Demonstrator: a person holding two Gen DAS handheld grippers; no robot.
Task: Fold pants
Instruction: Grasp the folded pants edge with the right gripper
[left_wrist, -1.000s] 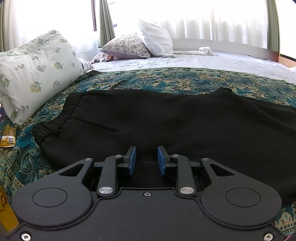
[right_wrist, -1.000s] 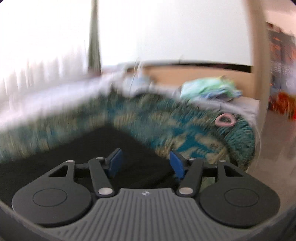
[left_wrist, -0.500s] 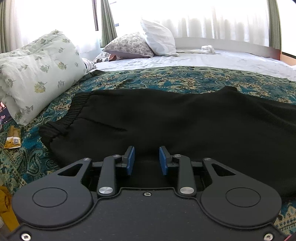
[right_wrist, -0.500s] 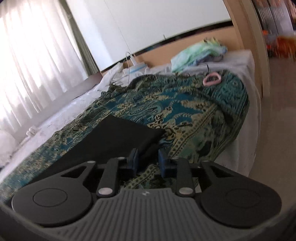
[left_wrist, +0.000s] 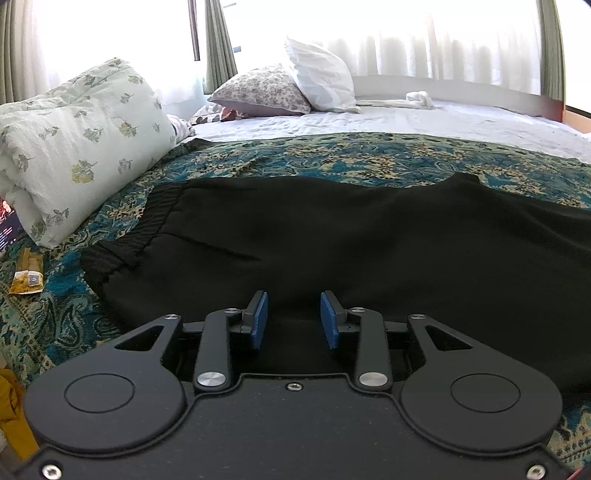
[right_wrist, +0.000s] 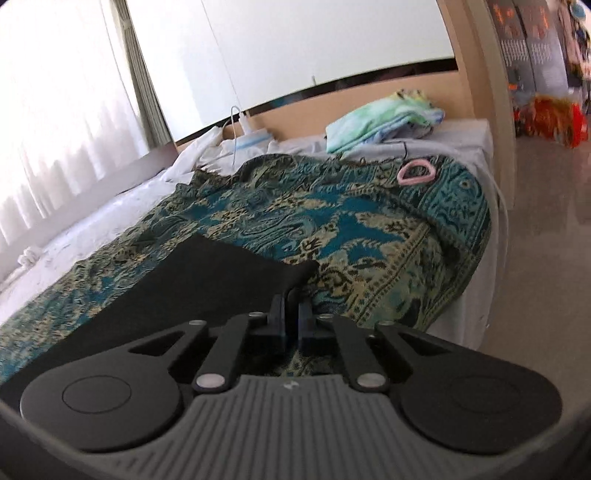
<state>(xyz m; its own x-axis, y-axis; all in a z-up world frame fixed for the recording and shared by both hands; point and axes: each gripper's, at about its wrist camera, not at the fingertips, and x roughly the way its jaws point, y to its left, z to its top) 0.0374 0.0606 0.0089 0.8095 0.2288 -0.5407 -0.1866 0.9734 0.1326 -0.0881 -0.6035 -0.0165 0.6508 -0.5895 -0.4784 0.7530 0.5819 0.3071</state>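
Black pants (left_wrist: 332, 236) lie flat on a teal patterned bedspread (left_wrist: 332, 155), with the elastic waistband at the left. My left gripper (left_wrist: 293, 319) is open, low over the near edge of the pants by the waist end. In the right wrist view the leg end of the pants (right_wrist: 221, 273) lies on the bedspread (right_wrist: 369, 229). My right gripper (right_wrist: 291, 306) is shut on the near corner of the leg hem, and the cloth rises between the pads.
A floral bolster (left_wrist: 74, 147) and pillows (left_wrist: 288, 88) lie at the left and far end. A yellow wrapper (left_wrist: 27, 282) lies at the left. In the right wrist view, folded green cloth (right_wrist: 384, 122) and a pink ring (right_wrist: 415, 173) lie near the bed's foot; bare floor (right_wrist: 546, 221) at the right.
My right gripper closed from wide open onto the corner of the leg hem. My left gripper drew back a little and stays open.
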